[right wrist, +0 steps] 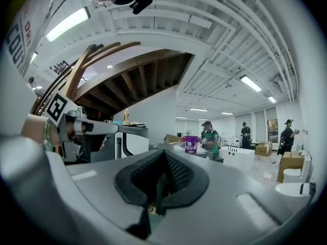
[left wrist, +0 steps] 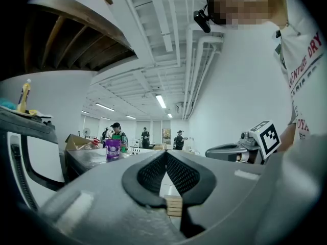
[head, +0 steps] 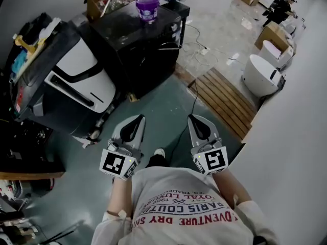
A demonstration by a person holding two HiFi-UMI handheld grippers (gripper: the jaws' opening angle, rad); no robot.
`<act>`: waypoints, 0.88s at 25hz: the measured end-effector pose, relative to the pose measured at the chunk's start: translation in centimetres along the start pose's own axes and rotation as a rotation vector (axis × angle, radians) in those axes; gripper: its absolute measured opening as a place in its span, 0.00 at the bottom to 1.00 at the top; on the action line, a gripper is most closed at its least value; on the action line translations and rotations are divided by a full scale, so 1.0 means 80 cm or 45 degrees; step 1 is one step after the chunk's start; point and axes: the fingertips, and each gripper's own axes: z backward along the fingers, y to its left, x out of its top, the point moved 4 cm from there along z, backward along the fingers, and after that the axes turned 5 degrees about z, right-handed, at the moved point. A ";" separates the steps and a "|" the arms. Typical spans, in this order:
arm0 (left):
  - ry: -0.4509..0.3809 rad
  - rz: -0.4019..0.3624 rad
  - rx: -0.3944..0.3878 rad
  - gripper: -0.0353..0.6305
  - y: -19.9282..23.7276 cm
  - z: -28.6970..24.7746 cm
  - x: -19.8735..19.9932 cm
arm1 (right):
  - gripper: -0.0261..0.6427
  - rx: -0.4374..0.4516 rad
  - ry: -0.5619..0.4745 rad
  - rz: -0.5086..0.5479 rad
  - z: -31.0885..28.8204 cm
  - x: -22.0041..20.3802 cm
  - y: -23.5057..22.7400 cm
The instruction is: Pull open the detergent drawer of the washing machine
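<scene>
A white and black washing machine (head: 76,80) stands tilted at the left, and a glossy black appliance (head: 145,50) stands beside it, farther off. I cannot make out a detergent drawer in any view. Both grippers are held close to the person's body and point level at the floor gap before the machines. My left gripper (head: 138,118) is shut with nothing in it, well short of the white machine (left wrist: 38,160). My right gripper (head: 193,118) is also shut and empty. In the left gripper view the pads (left wrist: 153,173) meet at the tip. The right gripper's pads (right wrist: 176,175) meet too.
A purple bucket (head: 147,7) sits on the black appliance. A wooden pallet (head: 220,100) lies ahead to the right, with white toilets (head: 263,75) and cardboard boxes behind it. Cables (head: 196,45) trail over the floor. Cluttered shelves (head: 20,152) fill the left. People stand far back.
</scene>
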 end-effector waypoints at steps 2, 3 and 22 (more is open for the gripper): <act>-0.008 0.011 -0.001 0.05 -0.002 -0.003 -0.002 | 0.04 -0.019 0.001 -0.031 0.002 -0.003 -0.006; -0.020 0.018 0.005 0.05 -0.003 -0.005 -0.003 | 0.04 -0.025 0.003 -0.039 0.003 -0.005 -0.009; -0.026 0.196 0.017 0.53 0.158 -0.164 -0.035 | 0.04 -0.094 0.109 -0.103 -0.182 -0.047 -0.096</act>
